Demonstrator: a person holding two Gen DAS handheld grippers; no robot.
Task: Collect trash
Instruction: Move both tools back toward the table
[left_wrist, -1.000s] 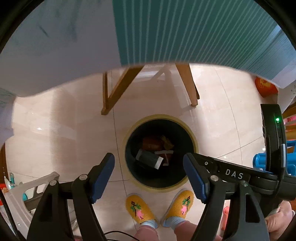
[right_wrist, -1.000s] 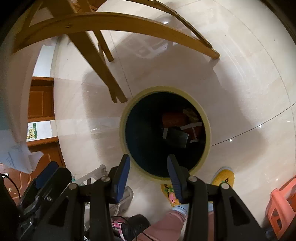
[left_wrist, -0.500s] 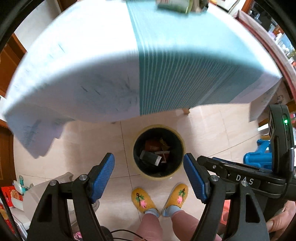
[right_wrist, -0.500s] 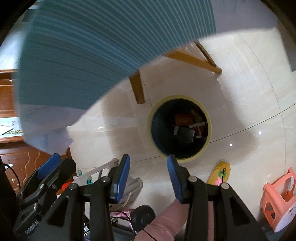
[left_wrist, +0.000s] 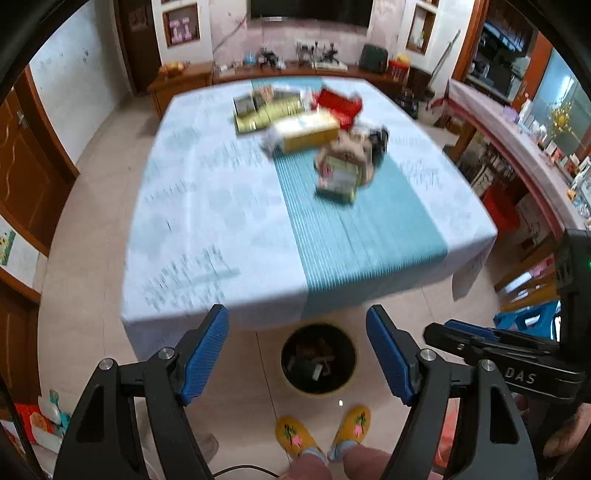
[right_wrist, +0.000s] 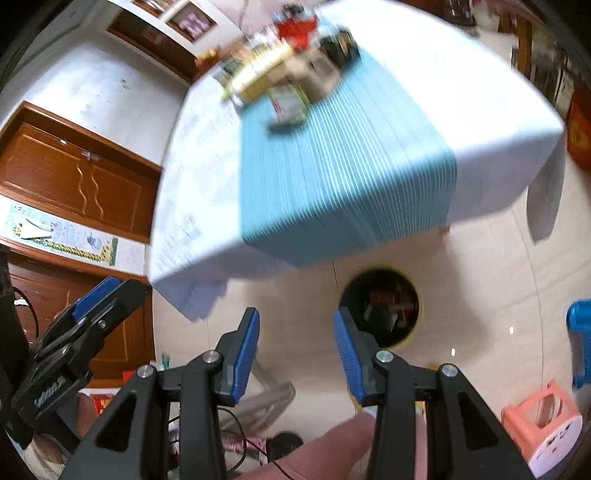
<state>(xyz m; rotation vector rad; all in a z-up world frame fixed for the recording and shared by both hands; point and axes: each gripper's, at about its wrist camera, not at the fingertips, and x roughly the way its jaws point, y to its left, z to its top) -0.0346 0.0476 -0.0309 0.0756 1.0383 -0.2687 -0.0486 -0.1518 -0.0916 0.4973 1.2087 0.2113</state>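
Observation:
A round dark trash bin with a yellow rim stands on the floor before the table, with several pieces of trash inside; it also shows in the right wrist view. On the table's white-and-teal cloth lies a pile of trash: a yellow box, a red packet, a green-edged packet, blurred. The same pile shows blurred at the top of the right wrist view. My left gripper is open and empty, high above the bin. My right gripper is open and empty too.
The person's yellow slippers stand just behind the bin. A blue stool and a pink stool sit on the floor to the right. Wooden doors line the left wall. A long sideboard stands beyond the table.
Both grippers rose from just over the bin to above table height. The tabletop and its pile of trash came into view. The jaws kept their openings.

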